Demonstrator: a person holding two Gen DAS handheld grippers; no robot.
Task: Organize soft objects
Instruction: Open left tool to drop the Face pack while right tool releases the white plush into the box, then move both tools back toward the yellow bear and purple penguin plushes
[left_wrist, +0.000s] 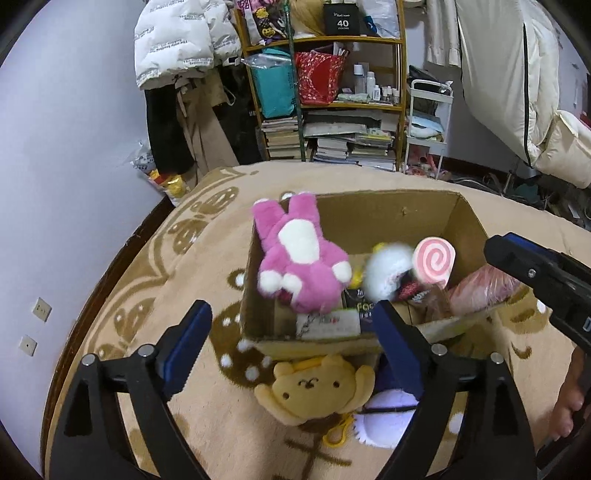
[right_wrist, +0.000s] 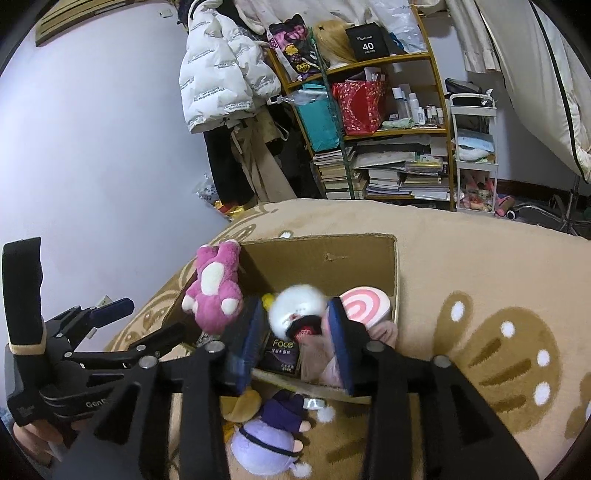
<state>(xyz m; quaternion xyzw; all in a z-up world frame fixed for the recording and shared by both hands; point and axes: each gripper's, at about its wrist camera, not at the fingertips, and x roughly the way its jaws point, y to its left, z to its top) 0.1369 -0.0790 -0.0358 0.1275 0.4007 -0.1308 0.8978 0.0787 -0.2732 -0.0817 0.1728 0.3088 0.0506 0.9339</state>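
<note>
while both grippers hang over the near edge of the cardboard box (left_wrist: 424, 218), neither grips anything. left gripper (left_wrist: 291, 332): fingers spread wide, nothing between the pads. right gripper (right_wrist: 295, 339): fingers apart, released; the white round plush (right_wrist: 297, 306) shows in the gap beyond the tips and is blurred, contact with the pads cannot be told.

box sits on a tan patterned blanket (right_wrist: 480, 266), flaps open. pink plush (left_wrist: 299, 254) lies over the box's left wall, belly up, part of it outside the rim. inside the box: white round plush, pink swirl lollipop plush (left_wrist: 434, 260) just beside it on the right, a pinkish bag (left_wrist: 480, 288) against the right wall, a dark packet marked "face" (right_wrist: 282, 350) at the bottom.

outside the box, touching its near wall on the blanket: yellow bear plush (left_wrist: 314, 387), face up, and beside it on the right a purple-and-white plush (right_wrist: 266, 443). both lie under the gripper arms.
</note>
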